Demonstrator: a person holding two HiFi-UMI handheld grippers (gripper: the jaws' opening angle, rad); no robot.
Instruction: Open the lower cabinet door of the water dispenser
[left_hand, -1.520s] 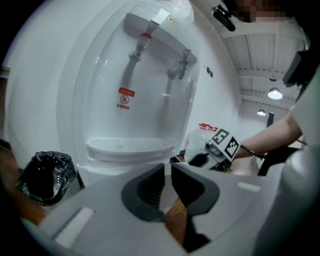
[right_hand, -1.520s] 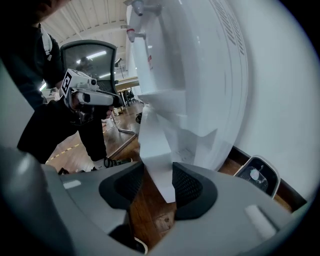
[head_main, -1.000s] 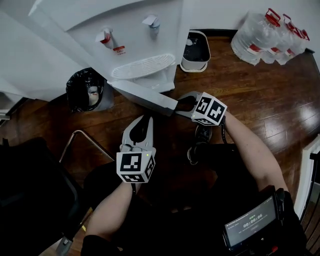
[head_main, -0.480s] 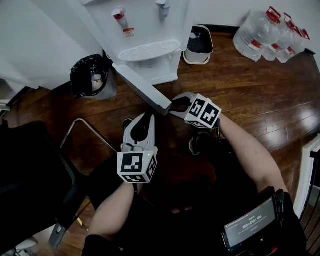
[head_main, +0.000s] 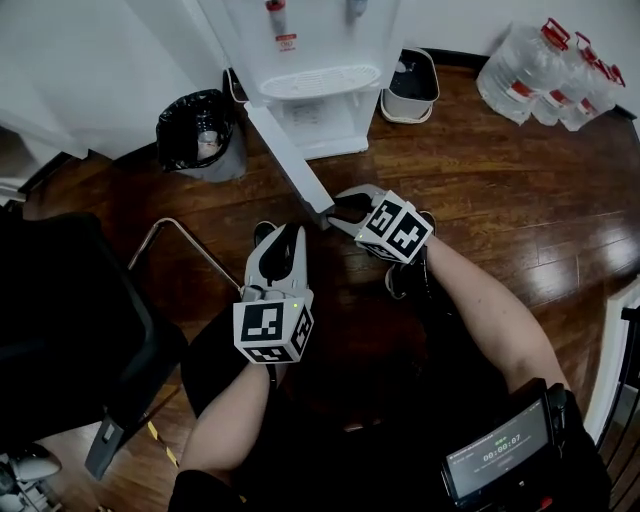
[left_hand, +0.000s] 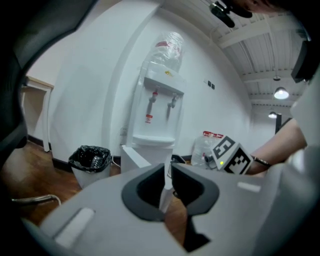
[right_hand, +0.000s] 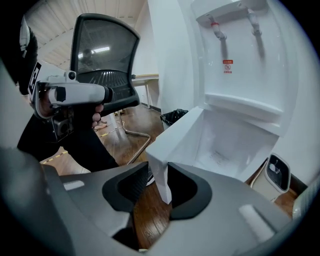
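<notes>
The white water dispenser (head_main: 320, 40) stands at the top of the head view. Its lower cabinet door (head_main: 285, 150) is swung out toward me over the wood floor. My right gripper (head_main: 335, 208) has the door's free edge between its jaws, which are closing on it. In the right gripper view the door's corner (right_hand: 159, 165) sits between the pads of the right gripper (right_hand: 159, 176), and the open white cabinet shows behind. My left gripper (head_main: 292, 232) hovers left of the door's end, apart from it. In its own view the left gripper (left_hand: 167, 172) has its jaws drawn to a thin slit, holding nothing.
A bin with a black bag (head_main: 200, 130) stands left of the dispenser and a small white bin (head_main: 412, 85) to its right. Water jugs (head_main: 545, 70) sit at the back right. A black office chair (head_main: 60, 320) and its metal base (head_main: 170, 245) fill the left.
The door has swung further out, with the right gripper drawing its edge back toward me. The dispenser has slid up the head view. The left gripper has moved back too, keeping its place in the view.
</notes>
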